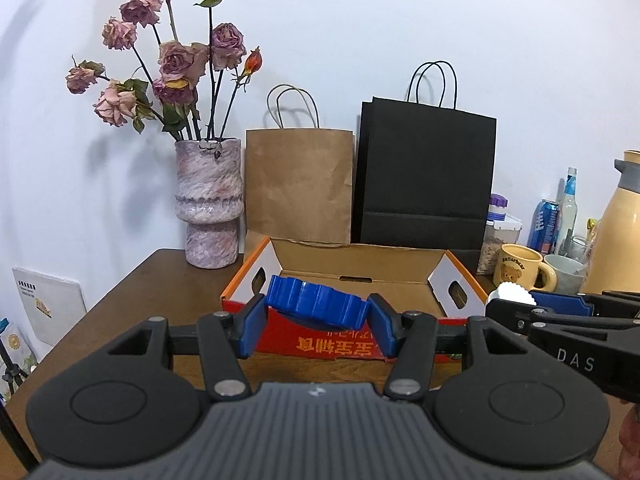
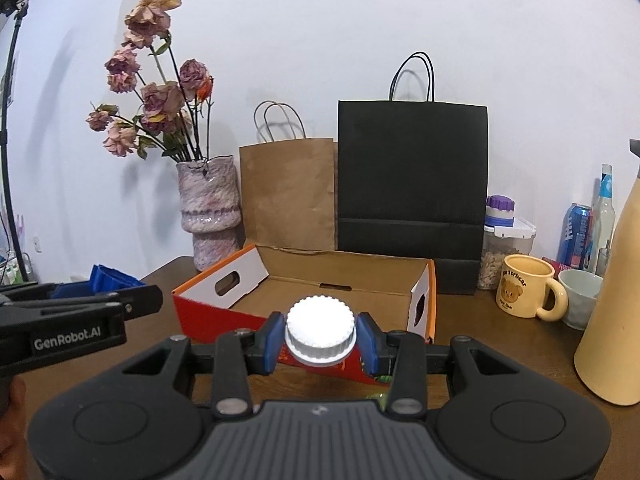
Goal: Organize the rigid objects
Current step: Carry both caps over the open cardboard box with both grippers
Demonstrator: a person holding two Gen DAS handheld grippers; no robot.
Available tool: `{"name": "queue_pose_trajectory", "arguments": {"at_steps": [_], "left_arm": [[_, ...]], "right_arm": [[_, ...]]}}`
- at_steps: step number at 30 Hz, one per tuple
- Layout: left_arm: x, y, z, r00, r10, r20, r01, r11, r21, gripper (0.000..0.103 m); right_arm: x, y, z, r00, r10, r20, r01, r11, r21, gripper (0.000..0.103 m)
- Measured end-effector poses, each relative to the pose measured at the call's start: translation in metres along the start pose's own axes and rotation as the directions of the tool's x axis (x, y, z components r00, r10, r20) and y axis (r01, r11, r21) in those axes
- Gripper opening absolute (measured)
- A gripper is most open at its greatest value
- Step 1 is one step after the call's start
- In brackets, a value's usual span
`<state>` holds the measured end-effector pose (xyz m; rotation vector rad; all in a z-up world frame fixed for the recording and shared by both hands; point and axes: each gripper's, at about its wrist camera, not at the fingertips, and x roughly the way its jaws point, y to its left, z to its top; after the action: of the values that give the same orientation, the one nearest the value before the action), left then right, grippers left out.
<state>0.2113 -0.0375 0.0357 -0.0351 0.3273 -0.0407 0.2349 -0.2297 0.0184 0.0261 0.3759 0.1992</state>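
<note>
The left tool (image 1: 316, 322) is gripping a blue ridged block (image 1: 318, 304), tilted between its blue pads, in the air just before the near red wall of the open cardboard box (image 1: 360, 268) sitting on the tabletop (image 1: 120, 304). The right tool (image 2: 320, 340) is clamping a white ridged cap (image 2: 320, 334), upright, likewise before the box's near wall. A yellow mug (image 2: 524, 290) is standing to the box's right.

Two matte-black handheld grippers: left gripper (image 1: 316, 328), right gripper (image 2: 320, 340). Blue pads (image 1: 253, 330), silver pivot screws, ribbed grey housing, round side discs. White "DAS" and "GenRobot.AI" lettering on sides.
</note>
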Motion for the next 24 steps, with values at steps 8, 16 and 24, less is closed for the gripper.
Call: {"name": "queue_pose_trajectory", "arguments": {"at_steps": [8,16,24], "left_arm": [[0.025,-0.002,0.008,1.000,0.001,-0.008,-0.001,1.000,-0.008,0.055],[0.056,0.000,0.015,0.999,0.017,-0.031,-0.018,1.000,-0.023,0.055],[0.089,0.001,0.021,0.998,0.029,-0.050,-0.031,0.999,-0.028,0.055]], "right_arm": [[0.025,-0.006,0.008,1.000,-0.008,-0.023,0.008,1.000,-0.005,0.039],[0.052,-0.014,0.015,0.999,-0.016,-0.037,0.016,1.000,0.006,0.039],[0.082,-0.023,0.025,0.999,-0.017,-0.050,0.018,1.000,0.018,0.039]]}}
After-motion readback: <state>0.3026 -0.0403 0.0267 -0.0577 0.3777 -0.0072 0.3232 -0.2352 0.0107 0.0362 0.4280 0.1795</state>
